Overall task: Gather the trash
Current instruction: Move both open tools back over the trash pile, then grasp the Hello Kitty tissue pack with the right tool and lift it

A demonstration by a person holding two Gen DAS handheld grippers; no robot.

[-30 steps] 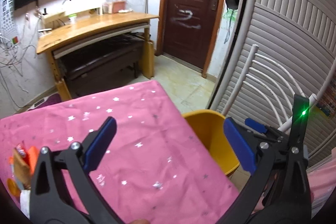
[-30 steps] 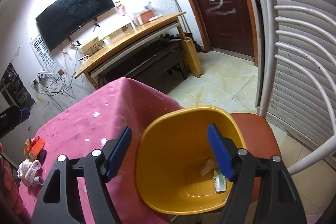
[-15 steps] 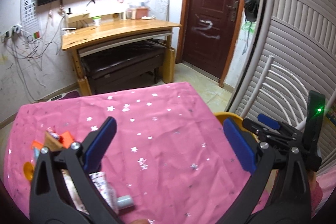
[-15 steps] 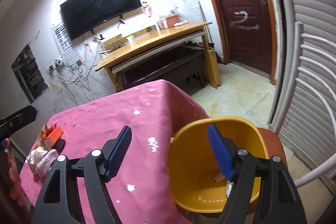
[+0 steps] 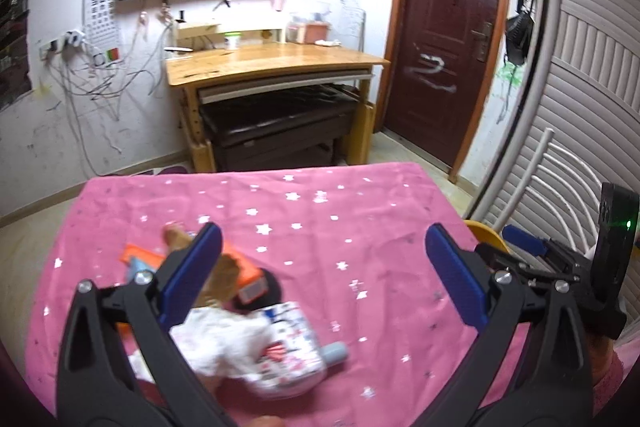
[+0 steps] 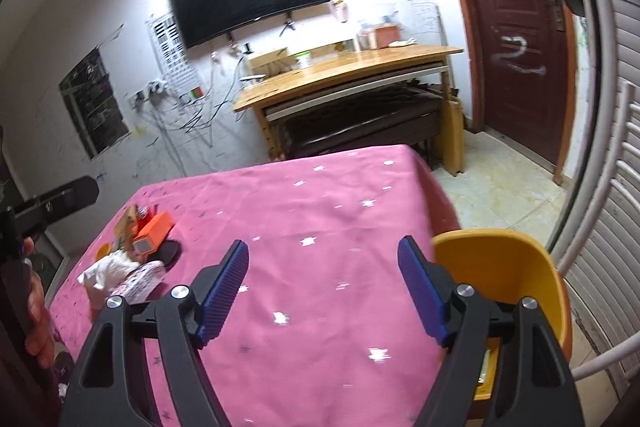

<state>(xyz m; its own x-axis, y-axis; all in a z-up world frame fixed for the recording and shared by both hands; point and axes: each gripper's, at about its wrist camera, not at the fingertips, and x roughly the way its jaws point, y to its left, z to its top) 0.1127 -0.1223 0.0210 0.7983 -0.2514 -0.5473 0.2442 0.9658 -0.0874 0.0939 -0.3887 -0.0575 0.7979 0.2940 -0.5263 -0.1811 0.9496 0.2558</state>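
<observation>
A heap of trash lies on the pink star-patterned tablecloth [image 5: 340, 211]: a crumpled white tissue [image 5: 216, 343], a printed wrapper [image 5: 288, 343], an orange box [image 5: 244, 267] and a black disc [image 5: 272, 291]. My left gripper [image 5: 320, 275] is open and empty, hovering just above and right of the heap. In the right wrist view the heap [image 6: 136, 255] sits at the table's left side. My right gripper [image 6: 324, 291] is open and empty over the table's right part, beside the yellow bin [image 6: 508, 275].
The yellow bin stands on a chair with a white metal back [image 6: 612, 195] at the table's right edge; some scraps lie inside it [image 6: 486, 367]. A wooden desk [image 5: 272, 67], a dark door [image 5: 448, 39] and a slatted shutter [image 5: 592, 99] stand beyond.
Both grippers have swung left, away from the yellow bin and over the table. The trash heap has come under my left gripper. Both stay open.
</observation>
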